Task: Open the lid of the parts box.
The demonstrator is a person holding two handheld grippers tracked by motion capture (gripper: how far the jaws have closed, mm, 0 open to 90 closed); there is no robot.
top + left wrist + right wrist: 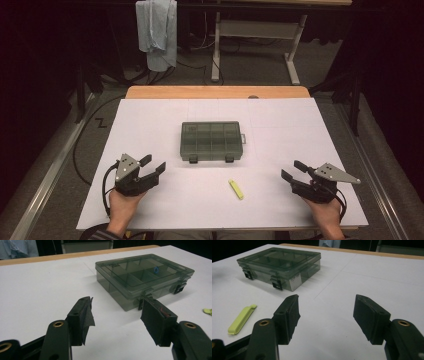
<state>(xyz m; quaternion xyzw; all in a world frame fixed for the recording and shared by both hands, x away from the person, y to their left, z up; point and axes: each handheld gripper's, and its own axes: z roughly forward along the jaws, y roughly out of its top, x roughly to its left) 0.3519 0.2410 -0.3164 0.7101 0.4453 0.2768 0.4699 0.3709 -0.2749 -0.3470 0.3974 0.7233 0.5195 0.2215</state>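
Clearly, nothing had yet been taken hold of. At the left, the left gripper (pixel 153 166) was held just above the white table (pixel 150 125) by a hand at the near edge, angled inward and away toward the middle — its jaws stood wide apart with nothing between them, as was seen in the left gripper view (pixel 116 315).

At the centre lay the compartment box (pixel 212 141), a smoky translucent case with its lid down and two latches (pixel 229 158) on the near side; it was well apart from both grippers. A small blue item (pixel 156 270) could be made out inside through the lid. Nearer the person and right of centre lay the yellow-green clip (pixel 236 189), flat on the sheet and by itself.

At the right, the right gripper (pixel 291 169) was likewise held low, pointed inward toward the clip and box, its jaws fully spread and empty (pixel 327 312).

Risk was judged mainly at the latches: they are small, and a pad set slightly off could slip or push the light box across the smooth sheet unless it were steadied by the other gripper. The thin clip might be nudged away rather than pinched.
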